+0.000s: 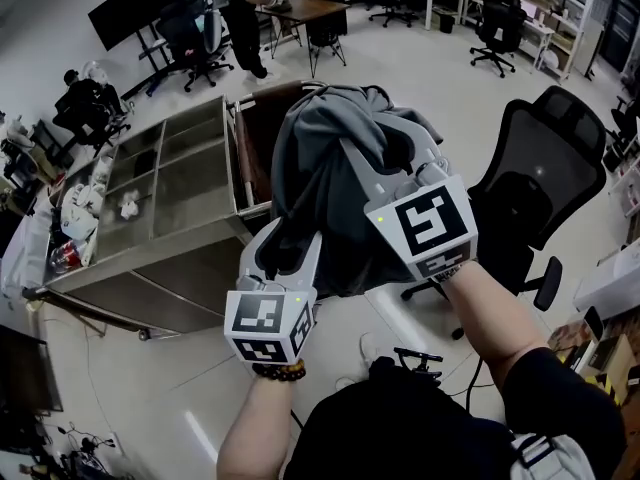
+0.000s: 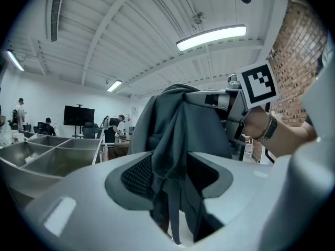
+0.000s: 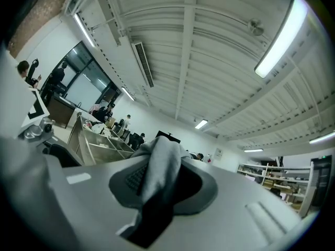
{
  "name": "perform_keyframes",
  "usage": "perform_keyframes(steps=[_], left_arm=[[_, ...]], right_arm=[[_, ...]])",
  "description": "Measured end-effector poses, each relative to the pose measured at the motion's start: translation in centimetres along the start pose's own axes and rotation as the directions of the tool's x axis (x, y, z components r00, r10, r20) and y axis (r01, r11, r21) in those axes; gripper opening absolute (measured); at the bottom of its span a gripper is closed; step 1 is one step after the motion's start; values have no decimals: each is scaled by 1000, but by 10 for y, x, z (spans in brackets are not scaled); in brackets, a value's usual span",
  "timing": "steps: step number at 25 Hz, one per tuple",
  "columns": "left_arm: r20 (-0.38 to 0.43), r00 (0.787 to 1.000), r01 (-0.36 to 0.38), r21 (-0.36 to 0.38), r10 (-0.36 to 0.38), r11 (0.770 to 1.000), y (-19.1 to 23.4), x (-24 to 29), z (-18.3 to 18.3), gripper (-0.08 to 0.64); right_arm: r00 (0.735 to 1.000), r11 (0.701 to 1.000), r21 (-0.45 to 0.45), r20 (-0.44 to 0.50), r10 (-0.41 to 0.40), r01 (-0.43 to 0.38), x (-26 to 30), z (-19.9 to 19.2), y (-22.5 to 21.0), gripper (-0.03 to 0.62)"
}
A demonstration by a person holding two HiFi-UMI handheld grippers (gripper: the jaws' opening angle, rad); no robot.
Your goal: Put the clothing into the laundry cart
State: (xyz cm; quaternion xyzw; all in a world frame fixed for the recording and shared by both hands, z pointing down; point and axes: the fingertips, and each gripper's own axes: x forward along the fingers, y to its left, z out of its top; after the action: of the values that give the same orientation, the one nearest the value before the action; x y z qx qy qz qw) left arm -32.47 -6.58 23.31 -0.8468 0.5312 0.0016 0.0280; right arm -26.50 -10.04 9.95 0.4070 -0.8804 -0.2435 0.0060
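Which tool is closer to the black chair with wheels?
Right. The right tool holds the gray clothing on the side next to the black chair; the left tool holds it on the far side, by the metal cart.

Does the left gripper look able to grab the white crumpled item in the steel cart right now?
Probably not: the left gripper is shut on the grey fabric garment that the right gripper also holds.

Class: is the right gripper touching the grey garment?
Touching: the right gripper is clamped on the grey garment, seen in the right gripper view.
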Motion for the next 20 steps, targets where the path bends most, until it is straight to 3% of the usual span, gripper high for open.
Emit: perform_keyframes(steps=[10, 20], left_arm=[[25, 997, -75, 19, 75, 997, 15, 23, 17, 210], [-2, 992, -124, 17, 124, 992, 34, 66, 11, 210]], right_arm=[[997, 999, -5, 60, 48, -47, 42, 15, -25, 80], [993, 993, 47, -40, 111, -109, 98, -62, -41, 78]])
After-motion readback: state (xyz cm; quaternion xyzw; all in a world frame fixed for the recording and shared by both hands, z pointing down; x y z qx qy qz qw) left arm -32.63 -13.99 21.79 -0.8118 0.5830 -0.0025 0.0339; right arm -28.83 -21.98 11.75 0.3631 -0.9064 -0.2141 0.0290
